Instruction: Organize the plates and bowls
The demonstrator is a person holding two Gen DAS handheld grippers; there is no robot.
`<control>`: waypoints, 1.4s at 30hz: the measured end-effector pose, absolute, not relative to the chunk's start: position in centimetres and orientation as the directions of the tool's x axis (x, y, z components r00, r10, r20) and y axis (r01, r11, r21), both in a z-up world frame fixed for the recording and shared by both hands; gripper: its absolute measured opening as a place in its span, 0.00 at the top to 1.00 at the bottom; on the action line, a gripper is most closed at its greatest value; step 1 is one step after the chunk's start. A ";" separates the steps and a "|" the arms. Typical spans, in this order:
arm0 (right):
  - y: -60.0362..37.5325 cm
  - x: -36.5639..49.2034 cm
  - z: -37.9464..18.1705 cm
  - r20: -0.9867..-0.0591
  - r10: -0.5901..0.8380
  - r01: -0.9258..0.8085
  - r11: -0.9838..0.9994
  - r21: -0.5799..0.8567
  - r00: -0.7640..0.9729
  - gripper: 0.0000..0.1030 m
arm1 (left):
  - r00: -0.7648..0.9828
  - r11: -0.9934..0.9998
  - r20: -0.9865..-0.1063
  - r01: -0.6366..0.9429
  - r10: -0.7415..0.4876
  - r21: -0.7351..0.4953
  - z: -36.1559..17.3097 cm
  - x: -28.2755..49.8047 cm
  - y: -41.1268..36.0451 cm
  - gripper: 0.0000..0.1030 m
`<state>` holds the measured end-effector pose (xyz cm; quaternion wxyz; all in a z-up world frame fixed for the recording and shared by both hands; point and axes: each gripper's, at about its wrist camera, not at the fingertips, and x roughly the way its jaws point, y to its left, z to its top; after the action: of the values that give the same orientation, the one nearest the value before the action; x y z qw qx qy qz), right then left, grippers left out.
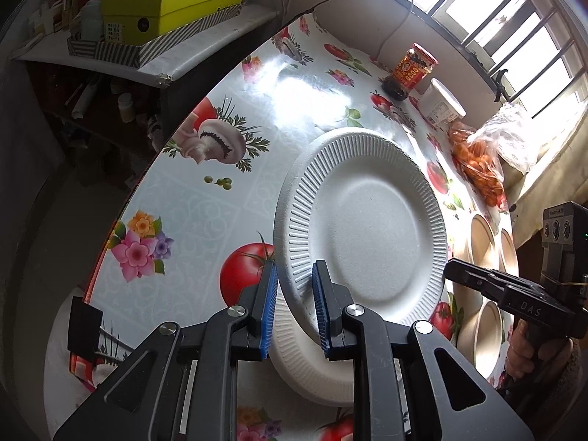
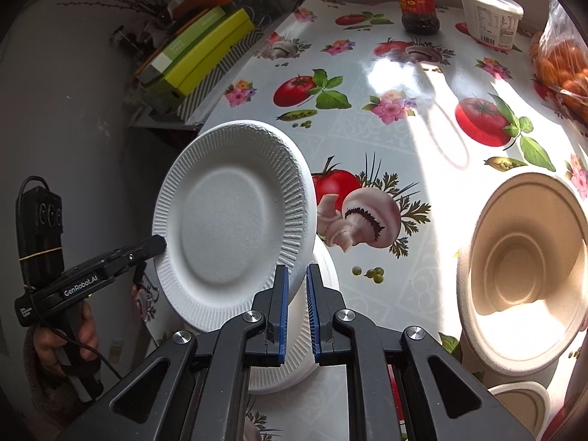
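Observation:
A white ribbed paper plate [image 1: 371, 228] [image 2: 228, 217] hangs tilted above the table, held from both sides. My left gripper [image 1: 294, 275] is shut on its near-left rim; in the right wrist view the left gripper [image 2: 158, 244] pinches the plate's left edge. My right gripper [image 2: 296, 273] is shut on the opposite rim and shows in the left wrist view as the right gripper [image 1: 451, 271] at the plate's right edge. Under it lies a second white plate [image 1: 312, 367] [image 2: 308, 349] on the tablecloth. Beige bowls [image 2: 522, 268] [image 1: 481, 239] stand to the right.
A sauce jar [image 1: 411, 70], a white tub [image 1: 441, 104] and a bag of oranges [image 1: 477, 169] line the far side by the window. A shelf with green boxes [image 1: 165, 11] stands past the table's left edge [image 1: 121, 217]. A hand [image 2: 55, 345] holds the left gripper.

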<state>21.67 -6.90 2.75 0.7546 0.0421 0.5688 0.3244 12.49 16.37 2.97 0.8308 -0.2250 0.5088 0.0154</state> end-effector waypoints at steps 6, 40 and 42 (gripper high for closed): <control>-7.6 20.6 2.4 -0.833 0.535 -0.438 0.788 0.432 0.140 0.90 | 0.480 0.903 -0.854 -0.247 -0.202 -0.352 2.8 11.5 15.6 0.80; -8.0 17.5 0.3 -0.867 0.479 -0.462 0.806 0.371 0.138 0.88 | 0.420 0.922 -0.892 -0.253 -0.167 -0.291 0.4 9.0 13.0 0.79; -7.9 17.5 0.3 -0.870 0.472 -0.466 0.807 0.362 0.143 0.88 | 0.415 0.924 -0.895 -0.253 -0.165 -0.287 0.3 8.9 12.9 0.79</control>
<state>17.45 -7.93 0.28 0.7559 0.0026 0.5764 0.3105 8.94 12.90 0.30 0.8185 -0.1934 0.5402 0.0271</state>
